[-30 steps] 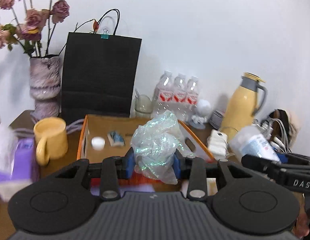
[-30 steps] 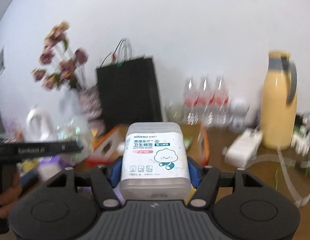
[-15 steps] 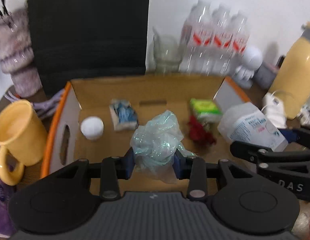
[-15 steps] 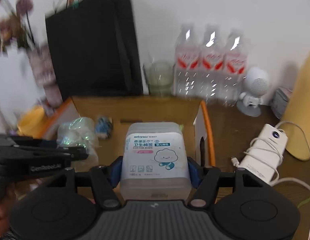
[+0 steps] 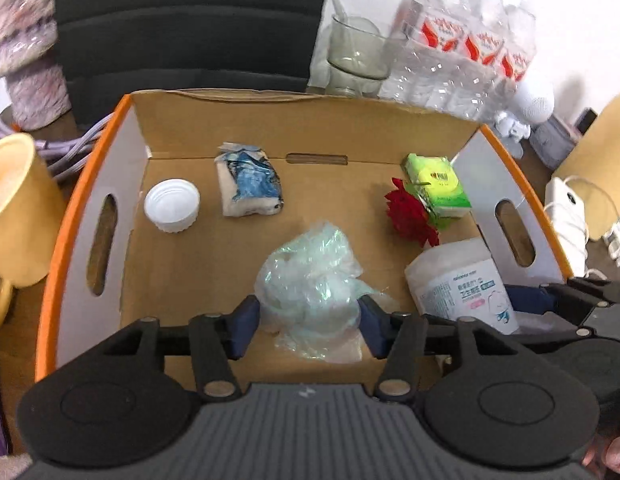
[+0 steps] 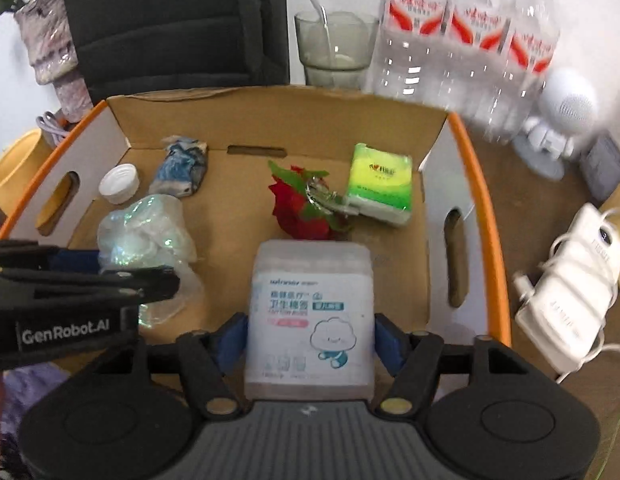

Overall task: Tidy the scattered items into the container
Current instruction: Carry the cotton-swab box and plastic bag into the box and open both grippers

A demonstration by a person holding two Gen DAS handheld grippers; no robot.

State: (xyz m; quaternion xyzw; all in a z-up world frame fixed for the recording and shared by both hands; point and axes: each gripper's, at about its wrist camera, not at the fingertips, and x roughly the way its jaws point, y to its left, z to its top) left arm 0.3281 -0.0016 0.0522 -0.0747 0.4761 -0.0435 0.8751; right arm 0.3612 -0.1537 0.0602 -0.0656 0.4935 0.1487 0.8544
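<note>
Open cardboard box point(image 5: 297, 120) with orange rim, seen from above by both wrist cameras, black bag and water bottles point(image 6: 466, 40) behind it. Right gripper point(image 6: 310, 336), inside the box at its near right, fingers closed on a cotton-swab box point(image 6: 312, 312). Left gripper point(image 5: 307, 324), near centre, fingers spread either side of a crumpled iridescent plastic bag point(image 5: 310, 280) on the floor; contact cannot be judged. Farther in: blue-white packet point(image 5: 247, 184), green tissue pack point(image 5: 438, 184), red flower point(image 5: 410, 216), white cap point(image 5: 171, 204).
</note>
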